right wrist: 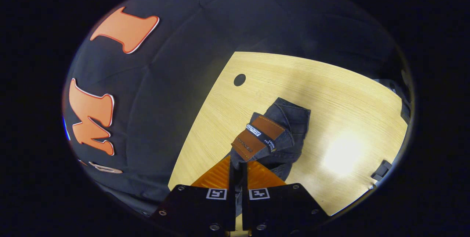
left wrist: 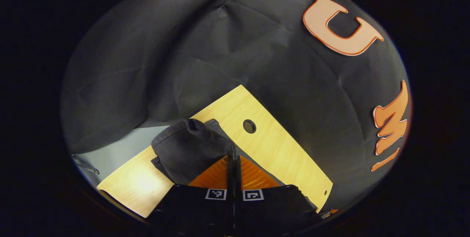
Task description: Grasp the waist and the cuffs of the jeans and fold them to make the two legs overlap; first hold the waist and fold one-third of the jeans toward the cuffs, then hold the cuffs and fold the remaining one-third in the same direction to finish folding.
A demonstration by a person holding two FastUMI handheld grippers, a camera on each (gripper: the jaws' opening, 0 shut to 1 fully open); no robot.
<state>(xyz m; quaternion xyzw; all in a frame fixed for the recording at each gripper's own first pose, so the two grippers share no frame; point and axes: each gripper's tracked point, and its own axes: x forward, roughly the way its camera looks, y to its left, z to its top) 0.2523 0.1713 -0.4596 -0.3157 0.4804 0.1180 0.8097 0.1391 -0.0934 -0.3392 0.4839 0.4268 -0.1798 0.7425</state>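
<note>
In the left gripper view, dark jeans (left wrist: 189, 147) hang bunched over the wooden table (left wrist: 279, 145), and my left gripper (left wrist: 233, 160) is shut on their fabric at the fingertips. In the right gripper view, the jeans' waist (right wrist: 282, 134), with its brown leather patch (right wrist: 259, 136), is pinched in my right gripper (right wrist: 238, 165), which is shut on the denim. The cloth droops from the fingers toward the table (right wrist: 330, 94). The legs and cuffs are hidden below the grippers.
A round cable hole (left wrist: 249, 126) is in the tabletop near the back edge; the same hole (right wrist: 239, 79) shows in the right gripper view. A small dark fitting (right wrist: 382, 170) sits at the table's right edge. The black cloth wall surrounds the table.
</note>
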